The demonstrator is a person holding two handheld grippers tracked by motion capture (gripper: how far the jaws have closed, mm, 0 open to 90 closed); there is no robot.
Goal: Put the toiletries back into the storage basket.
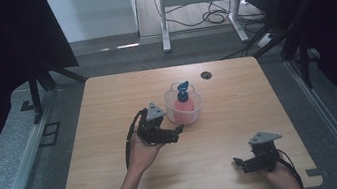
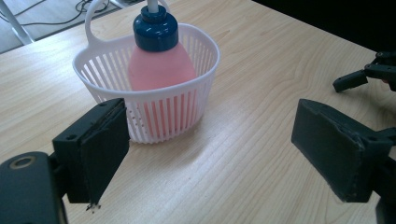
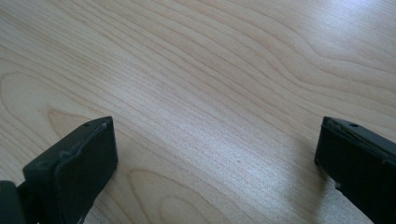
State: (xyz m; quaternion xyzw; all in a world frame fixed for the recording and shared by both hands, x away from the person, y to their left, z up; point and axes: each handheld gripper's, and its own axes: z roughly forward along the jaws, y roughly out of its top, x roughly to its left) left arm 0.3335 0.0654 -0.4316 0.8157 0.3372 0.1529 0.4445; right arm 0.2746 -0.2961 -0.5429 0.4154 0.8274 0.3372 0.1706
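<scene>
Both claws are spread and empty: the left gripper [image 2: 210, 154] faces the white basket [image 2: 187, 109] holding the pink bottle [image 2: 161, 70] mid-table, seemingly lined up to grasp it, while the right gripper [image 1: 241, 162] rests aside.

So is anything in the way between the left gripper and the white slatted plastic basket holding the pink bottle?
Nothing visible: bare wooden table lies between the open left gripper and the white slatted plastic basket.

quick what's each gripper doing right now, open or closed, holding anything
Left gripper: open, holding nothing, facing the white slatted plastic basket with the pink blue-capped bottle.
Right gripper: open, holding nothing, over the light wooden table.
</scene>
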